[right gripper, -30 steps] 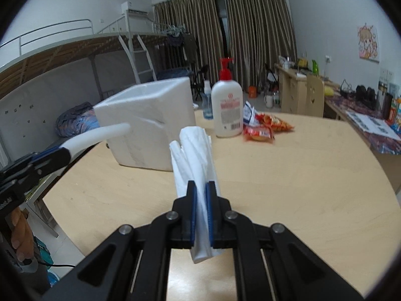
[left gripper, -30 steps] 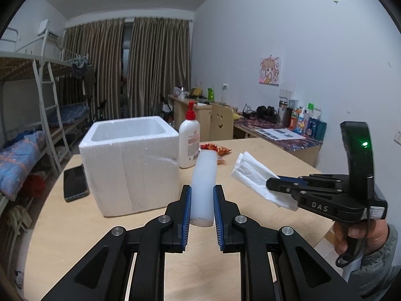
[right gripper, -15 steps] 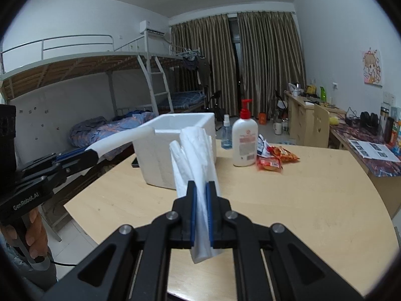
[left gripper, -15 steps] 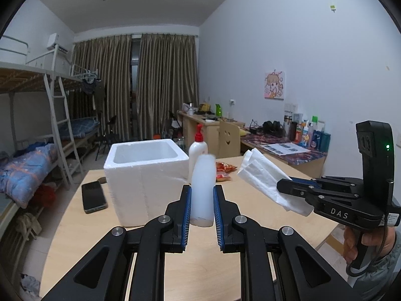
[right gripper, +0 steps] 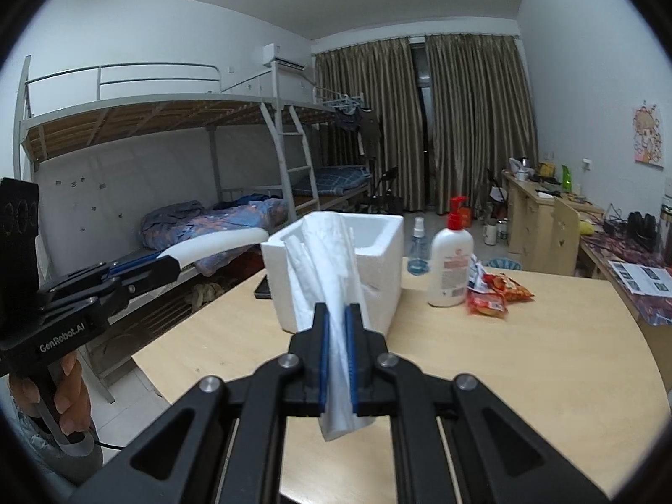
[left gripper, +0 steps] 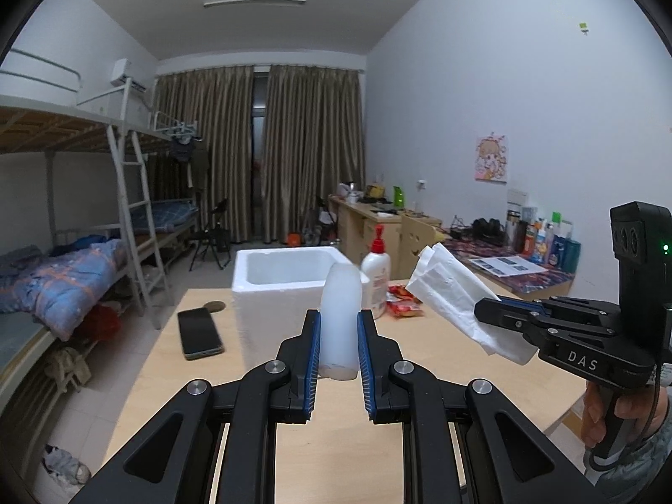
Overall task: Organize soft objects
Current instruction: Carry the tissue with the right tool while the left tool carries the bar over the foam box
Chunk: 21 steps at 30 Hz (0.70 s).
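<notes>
My left gripper (left gripper: 338,317) is shut on a white soft foam tube (left gripper: 340,290), which it holds upright above the wooden table (left gripper: 336,441). My right gripper (right gripper: 336,308) is shut on a folded white tissue pack (right gripper: 323,252) that sticks up and forward from its jaws. In the left wrist view the right gripper (left gripper: 489,307) sits to the right with the tissue pack (left gripper: 451,294) pointing up-left. In the right wrist view the left gripper (right gripper: 166,262) is on the left with the tube (right gripper: 218,241). An open white styrofoam box (left gripper: 285,281) (right gripper: 382,252) stands beyond both.
A pump lotion bottle (right gripper: 449,269) and red snack packets (right gripper: 497,292) lie right of the box, with a small spray bottle (right gripper: 418,252) behind. A phone (left gripper: 199,334) lies left of the box. A bunk bed (right gripper: 189,218) is on the left, desks (left gripper: 504,269) on the right.
Both grippers have risen and tipped upward, so the box and table sit lower and look farther off. Each still holds the same thing.
</notes>
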Available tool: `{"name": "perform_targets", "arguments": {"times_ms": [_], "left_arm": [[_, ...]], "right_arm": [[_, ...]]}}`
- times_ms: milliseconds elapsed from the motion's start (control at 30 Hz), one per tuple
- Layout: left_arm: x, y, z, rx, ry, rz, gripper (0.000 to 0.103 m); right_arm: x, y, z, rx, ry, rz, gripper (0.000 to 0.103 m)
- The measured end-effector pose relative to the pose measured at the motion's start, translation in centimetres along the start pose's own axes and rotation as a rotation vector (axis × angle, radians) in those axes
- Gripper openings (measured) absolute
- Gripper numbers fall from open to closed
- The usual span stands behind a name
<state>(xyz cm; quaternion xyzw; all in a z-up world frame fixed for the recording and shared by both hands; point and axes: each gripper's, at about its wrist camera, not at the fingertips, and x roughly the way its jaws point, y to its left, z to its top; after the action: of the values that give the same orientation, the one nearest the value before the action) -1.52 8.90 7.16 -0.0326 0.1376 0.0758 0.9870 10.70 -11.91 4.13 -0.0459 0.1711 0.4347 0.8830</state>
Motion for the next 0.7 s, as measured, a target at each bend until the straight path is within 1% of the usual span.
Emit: {"name": "perform_targets", "arguments": {"times_ms": [333, 433, 700], "left_arm": [[0.4, 2.4, 0.7, -0.026, -0.002, 0.056, 0.018], [1.1, 2.8, 1.1, -0.033, -0.002, 0.06, 0.018], [3.4, 3.0, 2.5, -0.022, -0.009, 0.048, 0.018]], "right_arm": [[2.6, 1.5, 1.4, -0.036, 0.01, 0.062, 0.01], [3.1, 1.6, 1.7, -0.041, 0.011, 0.077, 0.01], [4.9, 1.1, 3.3, -0.042, 0.022, 0.078, 0.01]]}}
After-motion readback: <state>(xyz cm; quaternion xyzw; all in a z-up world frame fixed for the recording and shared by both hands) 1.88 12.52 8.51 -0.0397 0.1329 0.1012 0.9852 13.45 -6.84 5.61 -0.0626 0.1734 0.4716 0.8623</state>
